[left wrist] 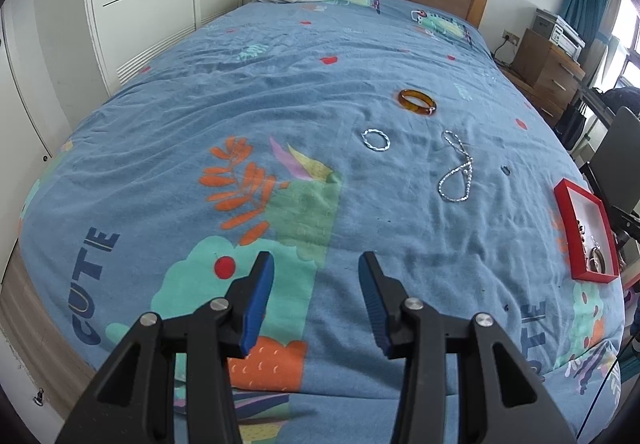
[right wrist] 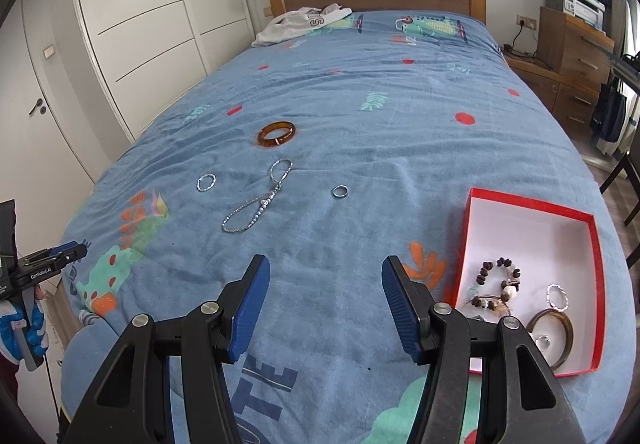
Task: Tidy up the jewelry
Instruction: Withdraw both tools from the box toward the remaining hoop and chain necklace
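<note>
Both hand-held grippers, left [left wrist: 316, 276] and right [right wrist: 325, 280], hover released above the bed while the limp, slippery silver beaded chain [right wrist: 256, 199] lies at eleven o'clock, best pinched mid-loop.

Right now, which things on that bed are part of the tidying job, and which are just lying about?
Part of the job: amber bangle, small twisted ring, sparkly chain, silver ring, red box.
Just lying about: white garment, printer.
</note>
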Action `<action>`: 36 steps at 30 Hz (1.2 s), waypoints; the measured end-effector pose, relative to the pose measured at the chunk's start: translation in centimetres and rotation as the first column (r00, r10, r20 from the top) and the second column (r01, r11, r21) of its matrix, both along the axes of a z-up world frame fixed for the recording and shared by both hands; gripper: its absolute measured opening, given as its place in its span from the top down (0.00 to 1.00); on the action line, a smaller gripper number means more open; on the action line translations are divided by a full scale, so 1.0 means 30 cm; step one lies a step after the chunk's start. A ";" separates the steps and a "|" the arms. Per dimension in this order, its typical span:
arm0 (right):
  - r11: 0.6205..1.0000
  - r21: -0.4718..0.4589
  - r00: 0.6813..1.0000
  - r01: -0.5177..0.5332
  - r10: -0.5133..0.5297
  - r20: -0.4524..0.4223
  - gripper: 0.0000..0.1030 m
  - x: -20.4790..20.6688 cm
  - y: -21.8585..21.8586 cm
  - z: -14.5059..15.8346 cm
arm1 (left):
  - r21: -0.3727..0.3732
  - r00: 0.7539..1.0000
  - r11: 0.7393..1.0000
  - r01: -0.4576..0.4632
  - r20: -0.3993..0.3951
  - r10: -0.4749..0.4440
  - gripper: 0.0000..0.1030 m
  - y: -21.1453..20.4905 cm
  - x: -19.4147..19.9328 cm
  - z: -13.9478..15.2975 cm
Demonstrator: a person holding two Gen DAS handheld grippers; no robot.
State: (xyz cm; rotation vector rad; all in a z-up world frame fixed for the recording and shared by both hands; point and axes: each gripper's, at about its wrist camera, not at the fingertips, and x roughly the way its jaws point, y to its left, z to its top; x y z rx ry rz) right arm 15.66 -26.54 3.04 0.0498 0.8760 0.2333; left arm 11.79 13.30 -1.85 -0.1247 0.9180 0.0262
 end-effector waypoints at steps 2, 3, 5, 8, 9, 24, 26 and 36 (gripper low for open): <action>1.000 0.003 1.000 -0.002 0.002 -0.012 0.44 0.025 0.002 -0.026 | -0.001 1.000 1.000 0.009 -0.009 -0.009 0.59 -0.016 0.026 -0.019; 1.000 0.005 1.000 -0.002 0.002 -0.017 0.44 0.036 0.003 -0.036 | 0.000 1.000 1.000 0.013 -0.013 -0.013 0.59 -0.023 0.037 -0.027; 1.000 0.009 1.000 -0.003 0.004 -0.027 0.44 0.063 0.004 -0.061 | -0.001 1.000 1.000 0.018 -0.022 -0.018 0.59 -0.036 0.063 -0.042; 1.000 0.012 0.999 -0.005 0.006 -0.037 0.44 0.101 0.004 -0.091 | -0.001 0.999 1.000 0.022 -0.032 -0.022 0.59 -0.051 0.102 -0.065; 1.000 0.013 0.999 -0.006 0.007 -0.041 0.44 0.115 0.003 -0.100 | -0.002 0.999 1.000 0.023 -0.035 -0.023 0.59 -0.055 0.113 -0.070; 1.000 0.029 0.997 -0.001 0.003 -0.079 0.44 0.276 -0.018 -0.216 | -0.025 0.997 0.999 0.041 -0.065 -0.042 0.59 -0.123 0.307 -0.169; 0.999 0.033 0.997 -0.001 0.003 -0.082 0.44 0.292 -0.018 -0.228 | -0.025 0.997 0.999 0.043 -0.065 -0.045 0.59 -0.128 0.327 -0.175; 0.998 0.045 0.994 -0.042 0.046 -0.103 0.44 0.366 0.038 -0.273 | -0.019 0.995 0.997 0.068 -0.065 -0.070 0.59 -0.144 0.436 -0.205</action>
